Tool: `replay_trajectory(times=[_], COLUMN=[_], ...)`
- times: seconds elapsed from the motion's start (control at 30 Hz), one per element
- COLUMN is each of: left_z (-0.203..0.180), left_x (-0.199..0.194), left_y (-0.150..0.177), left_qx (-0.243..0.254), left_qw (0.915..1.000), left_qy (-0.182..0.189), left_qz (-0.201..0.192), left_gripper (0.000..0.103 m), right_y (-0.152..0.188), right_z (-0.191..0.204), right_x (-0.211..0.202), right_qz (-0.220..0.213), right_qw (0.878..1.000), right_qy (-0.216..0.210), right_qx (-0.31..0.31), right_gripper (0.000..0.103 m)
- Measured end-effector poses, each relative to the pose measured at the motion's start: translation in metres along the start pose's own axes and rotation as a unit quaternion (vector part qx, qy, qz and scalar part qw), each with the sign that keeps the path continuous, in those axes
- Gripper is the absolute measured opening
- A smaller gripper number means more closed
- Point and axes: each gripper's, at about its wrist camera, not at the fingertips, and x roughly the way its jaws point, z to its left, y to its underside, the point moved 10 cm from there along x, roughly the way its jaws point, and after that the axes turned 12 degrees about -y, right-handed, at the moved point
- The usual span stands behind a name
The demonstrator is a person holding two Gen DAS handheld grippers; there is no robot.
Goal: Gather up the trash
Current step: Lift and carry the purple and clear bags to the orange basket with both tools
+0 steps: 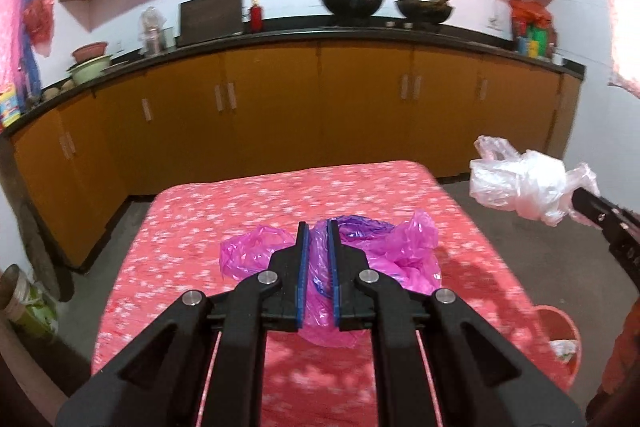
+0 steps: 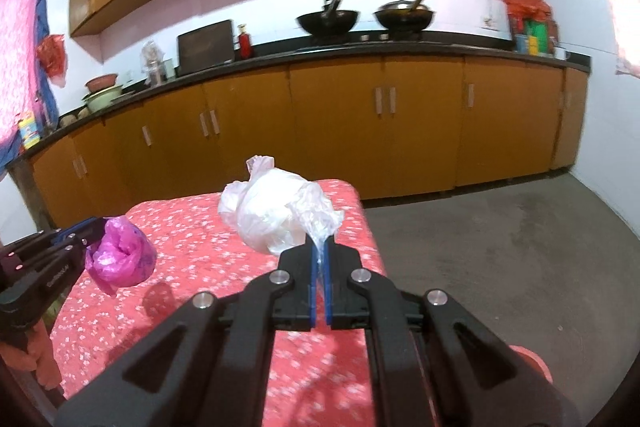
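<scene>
Your left gripper (image 1: 317, 259) sits closest to the lens, jaws nearly closed around a fold of the magenta plastic bag (image 1: 400, 251), and the right wrist view shows that bag bunched up at its tips, lifted off the table (image 1: 200, 227) with the pink floral cloth.

Next down in size, the orange bin (image 1: 560, 331) sits on the floor off the table's right edge, low and to your right, with some scraps already in it.

Your right gripper (image 2: 319, 259) is pinched tight on a twisted tail of the white plastic bag (image 2: 276, 215), which hangs in the air past the table's right side. So I'd say the right hand is way nearer the bin. Drop that one first, then swing the left across.
</scene>
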Motion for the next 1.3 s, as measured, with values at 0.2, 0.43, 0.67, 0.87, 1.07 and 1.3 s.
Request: replay_trajectory(times=[0.2, 0.43, 0.67, 0.87, 1.07, 1.3], left_z=[-0.062, -0.138, -0.22, -0.279, -0.319, -0.344], left_x=[-0.027, -0.054, -0.079, -0.085, -0.078, -0.067], left_y=[0.004, 0.018, 0.045, 0.083, 0.124, 0.154], left_qx=[0.02, 0.046, 0.062, 0.077, 0.104, 0.139], left_qw=[0.9983, 0.9927, 0.9832, 0.9757, 0.9698, 0.9644], left_qy=[0.053, 0.111, 0.171, 0.204, 0.213, 0.211], left_qz=[-0.009, -0.012, -0.003, 0.023, 0.056, 0.079], left_gripper=[0.009, 0.009, 0.009, 0.009, 0.009, 0.009], right_y=[0.017, 0.046, 0.095, 0.136, 0.178, 0.211], right_z=[-0.049, -0.114, -0.186, -0.23, -0.264, -0.289], right_x=[-0.047, -0.096, -0.129, -0.144, -0.15, -0.144], right_qz=[-0.02, -0.032, -0.015, 0.003, 0.03, 0.051], right_qw=[0.999, 0.993, 0.983, 0.974, 0.965, 0.958], right_qy=[0.048, 0.102, 0.163, 0.198, 0.217, 0.222], right_qx=[0.012, 0.04, 0.08, 0.112, 0.141, 0.174], right_gripper=[0.004, 0.004, 0.004, 0.004, 0.004, 0.004])
